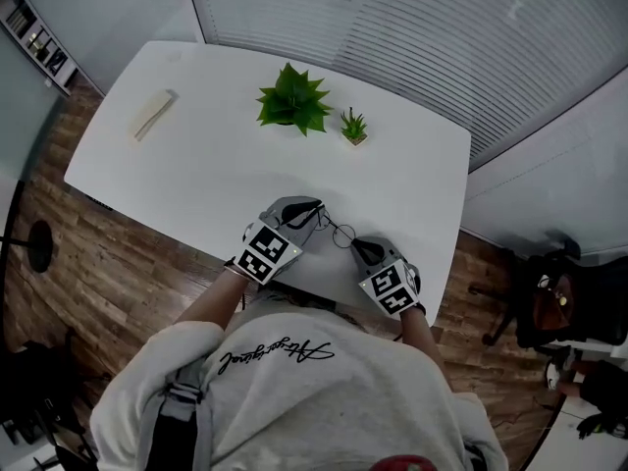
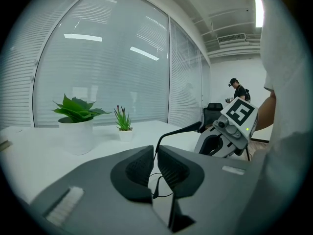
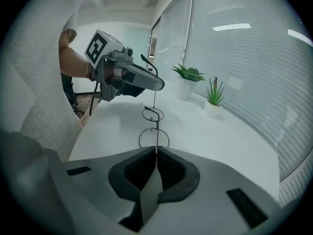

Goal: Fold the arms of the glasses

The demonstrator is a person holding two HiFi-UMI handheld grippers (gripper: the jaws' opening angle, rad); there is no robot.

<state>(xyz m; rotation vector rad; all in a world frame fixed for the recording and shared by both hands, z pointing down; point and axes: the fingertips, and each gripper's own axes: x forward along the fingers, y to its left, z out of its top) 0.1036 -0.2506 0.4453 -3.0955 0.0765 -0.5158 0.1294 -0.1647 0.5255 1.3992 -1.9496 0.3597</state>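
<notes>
Left tongs (image 1: 310, 210) and right tongs (image 1: 362, 247) pinch the glasses (image 1: 339, 232) at six o'clock on the desk (image 1: 196, 165); folding looks in hand, so swing one arm inward next.

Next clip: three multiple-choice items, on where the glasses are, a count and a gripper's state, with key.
1. Where are the glasses?
A. on a chair
B. held between the left gripper and right gripper
C. on the floor

2. How many potted plants stand on the table?
A. one
B. two
C. four

3. How do the right gripper's jaws stand?
A. wide apart
B. closed on a leaf
C. closed on the glasses

Key: 1 B, the head view shows them spanning both grippers; 2 B, a large plant and a small plant; 3 C, its own view shows the jaws meeting on the frame.
</notes>
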